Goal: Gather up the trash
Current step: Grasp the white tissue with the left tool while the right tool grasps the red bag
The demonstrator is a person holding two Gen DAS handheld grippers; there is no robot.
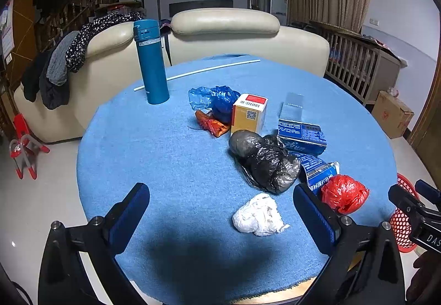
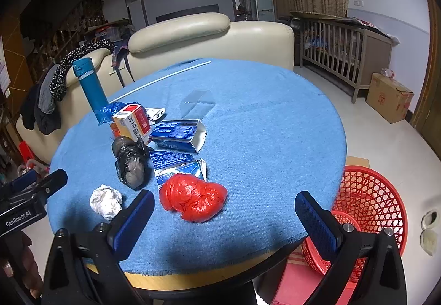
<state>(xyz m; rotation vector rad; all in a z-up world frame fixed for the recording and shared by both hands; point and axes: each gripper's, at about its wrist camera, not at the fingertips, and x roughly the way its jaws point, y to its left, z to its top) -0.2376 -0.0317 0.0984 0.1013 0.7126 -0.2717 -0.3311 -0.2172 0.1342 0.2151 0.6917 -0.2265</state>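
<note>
Your left gripper (image 1: 220,218) hangs above the near edge of the desk (image 1: 165,145), fingers spread wide and holding nothing. The white crumpled tissue (image 1: 257,215) lies on the blue cloth between those fingers, closer to the right one, at about 1 o'clock from the gripper's midpoint. Beyond it, at 12 to 1 o'clock, sits the black plastic bag (image 1: 266,161), and just past your right finger at 2 o'clock is the red plastic bag (image 1: 344,193), resting against an opened blue carton (image 1: 321,172).

Further out at 12 o'clock you have the orange-and-white box (image 1: 249,113) standing upright, with a blue plastic bag (image 1: 215,99) and an orange wrapper (image 1: 212,123) beside it to the left. A second blue carton (image 1: 301,137) lies at 1 o'clock. The teal flask (image 1: 151,62) stands upright at 11 o'clock, in front of a white rod (image 1: 197,72) lying across the far side.

Your right gripper (image 2: 224,212) is also spread wide and holding nothing, hovering over the near rim of the desk. The red plastic bag (image 2: 193,200) lies just inside its left finger, at about 10 o'clock. The tissue (image 2: 106,201) sits outside that finger at 9 o'clock. The red basket (image 2: 369,208) sits on the floor off the desk edge, at 3 o'clock, partly behind the right finger.
</note>
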